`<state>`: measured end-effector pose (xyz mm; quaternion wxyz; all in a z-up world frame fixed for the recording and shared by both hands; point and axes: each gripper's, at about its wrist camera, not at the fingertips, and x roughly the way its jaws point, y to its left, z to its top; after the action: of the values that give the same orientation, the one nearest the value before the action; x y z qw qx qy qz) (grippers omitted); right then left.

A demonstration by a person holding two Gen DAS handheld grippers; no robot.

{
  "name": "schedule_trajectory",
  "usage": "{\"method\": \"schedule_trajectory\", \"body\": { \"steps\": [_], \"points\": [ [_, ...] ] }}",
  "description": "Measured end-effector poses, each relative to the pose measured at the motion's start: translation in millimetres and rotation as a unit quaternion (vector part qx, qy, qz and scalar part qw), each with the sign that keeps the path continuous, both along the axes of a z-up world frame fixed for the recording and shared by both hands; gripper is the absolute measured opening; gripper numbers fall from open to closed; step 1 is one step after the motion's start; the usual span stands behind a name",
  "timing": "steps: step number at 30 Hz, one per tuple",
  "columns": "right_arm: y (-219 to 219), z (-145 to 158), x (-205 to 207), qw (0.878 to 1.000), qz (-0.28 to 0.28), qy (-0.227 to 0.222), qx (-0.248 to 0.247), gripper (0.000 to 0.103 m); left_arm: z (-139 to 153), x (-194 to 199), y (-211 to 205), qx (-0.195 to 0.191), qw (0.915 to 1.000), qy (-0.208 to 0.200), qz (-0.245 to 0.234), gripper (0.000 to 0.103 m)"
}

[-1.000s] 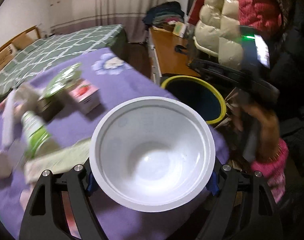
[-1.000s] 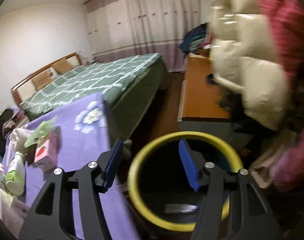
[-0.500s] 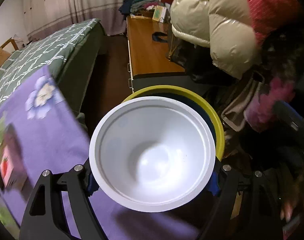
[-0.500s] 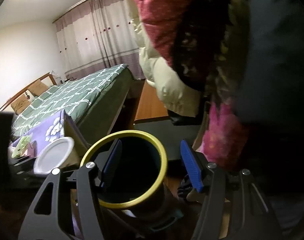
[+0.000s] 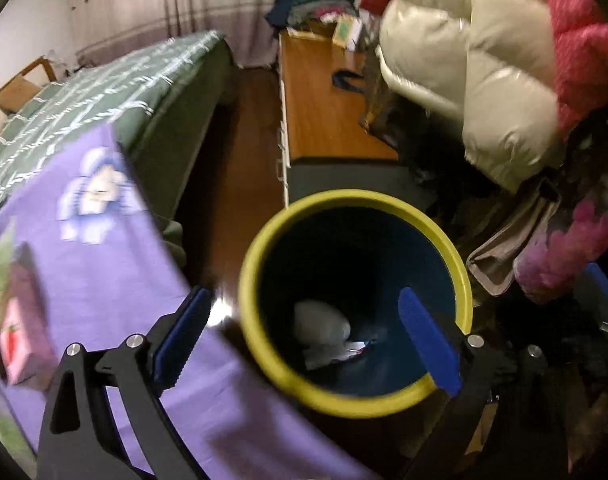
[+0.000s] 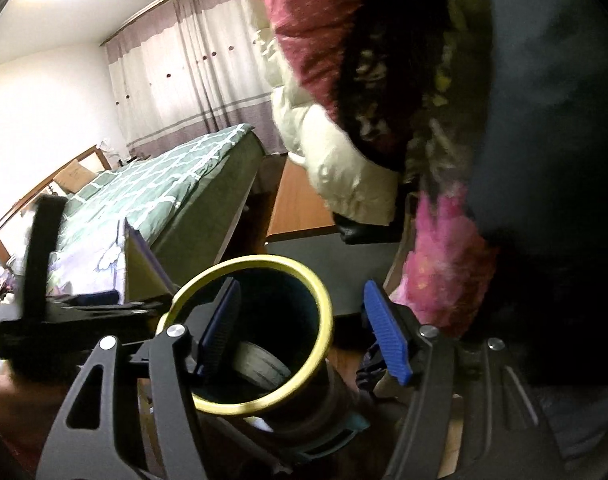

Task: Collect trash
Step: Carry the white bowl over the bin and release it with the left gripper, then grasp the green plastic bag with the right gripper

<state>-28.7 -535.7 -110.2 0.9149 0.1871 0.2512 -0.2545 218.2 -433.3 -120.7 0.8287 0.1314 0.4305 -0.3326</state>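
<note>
Left gripper (image 5: 300,332): my jaws are opening wide and hold nothing; between them I look down into the trash bin.
Right gripper (image 6: 300,334): my jaws are opening, part-way apart, nothing pinched; the near side of the bin's rim shows between them.
Trash bin (image 5: 256,320): dark blue inside with a yellow rim, standing on the floor just beside the corner of the purple-covered worktop (image 5: 104,280).
White bowl (image 5: 321,322): lying at the bottom of the bin, tipped on its side; in my right view it shows as a pale ribbed disc low in the bin.
Other trash in the bin: a scrap of wrapper beside the bowl; its print is too blurred for me to read.
Worktop edge: the near corner overhangs close to the bin's rim; whether they touch I cannot tell.
Pink carton (image 5: 18,336): on the worktop at my far left, with a red strawberry picture; no lettering legible.
Open room: a strip of dark floor runs between the bed (image 5: 104,92) and the wooden cabinet (image 5: 323,112); hanging coats (image 5: 463,72) crowd the bin's right side.
</note>
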Motion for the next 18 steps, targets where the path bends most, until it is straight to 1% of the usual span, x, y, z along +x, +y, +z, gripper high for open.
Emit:
{"method": "schedule_trajectory", "body": {
  "steps": [2, 6, 9, 11, 12, 14, 17, 18],
  "points": [
    [10, 0, 7, 1.000, 0.010, 0.002, -0.003, 0.062, 16, -5, 26, -0.019, 0.9998, -0.006, 0.001, 0.095],
    [34, 0, 28, 0.999, 0.044, 0.010, -0.002, 0.062, 49, -23, 96, -0.052, 0.9976, -0.042, 0.018, 0.098],
    [61, -1, 48, 0.997, 0.076, 0.020, -0.009, 0.062, 66, -33, 158, -0.066, 0.9938, -0.071, 0.052, 0.098],
    [84, -2, 66, 0.994, 0.107, 0.029, -0.009, 0.062, 72, -38, 196, -0.068, 0.9905, -0.089, 0.079, 0.098],
    [92, -3, 72, 0.993, 0.117, 0.032, -0.011, 0.062, 75, -40, 223, -0.069, 0.9876, -0.099, 0.101, 0.098],
    [119, -5, 89, 0.988, 0.147, 0.040, -0.017, 0.062, 77, -42, 258, -0.072, 0.9833, -0.109, 0.127, 0.098],
    [154, -5, 108, 0.981, 0.186, 0.044, -0.024, 0.062, 79, -46, 321, -0.078, 0.9733, -0.127, 0.174, 0.098],
    [163, -5, 112, 0.979, 0.196, 0.044, -0.024, 0.062, 79, -48, 344, -0.082, 0.9681, -0.138, 0.193, 0.098]
  ]
}}
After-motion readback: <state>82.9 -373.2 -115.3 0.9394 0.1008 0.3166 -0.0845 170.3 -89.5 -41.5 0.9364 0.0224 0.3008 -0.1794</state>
